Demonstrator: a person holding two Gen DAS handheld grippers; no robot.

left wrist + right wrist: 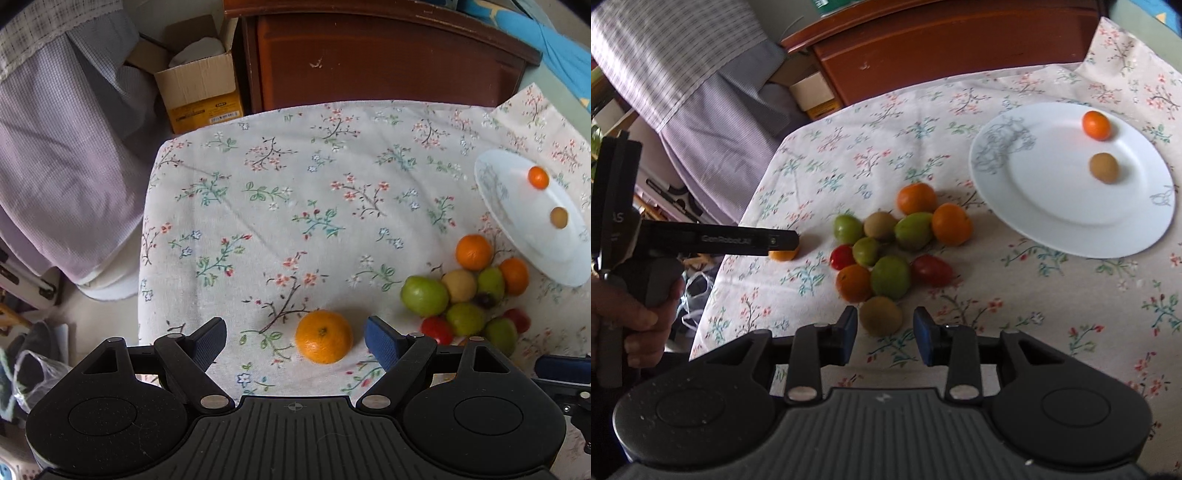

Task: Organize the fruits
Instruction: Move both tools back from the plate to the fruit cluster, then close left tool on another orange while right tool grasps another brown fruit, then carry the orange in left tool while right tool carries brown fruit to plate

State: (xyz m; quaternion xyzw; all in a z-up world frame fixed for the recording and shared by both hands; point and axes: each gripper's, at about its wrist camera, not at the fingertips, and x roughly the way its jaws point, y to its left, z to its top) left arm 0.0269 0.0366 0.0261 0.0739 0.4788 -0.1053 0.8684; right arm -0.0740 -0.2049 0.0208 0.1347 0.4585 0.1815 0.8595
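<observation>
My left gripper (295, 338) is open; a lone orange (323, 341) lies on the cloth between its fingers, nearer the right one. The pile of oranges, green fruits, kiwis and red tomatoes (469, 291) lies to its right. My right gripper (885, 334) is open around a kiwi (881, 315) at the near edge of the pile (901, 240), apart from both pads. A white plate (1034, 192) holds a small orange (1096, 125) and a kiwi (1103, 168); the plate also shows in the left wrist view (509, 192). The left gripper (783, 240) shows in the right wrist view over the lone orange (783, 254).
A floral tablecloth (295, 206) covers the table. A brown wooden cabinet (369, 55) stands behind it. A cardboard box (199, 85) and a checked cloth (62, 129) are off the left edge. A plastic bag (29, 376) lies on the floor.
</observation>
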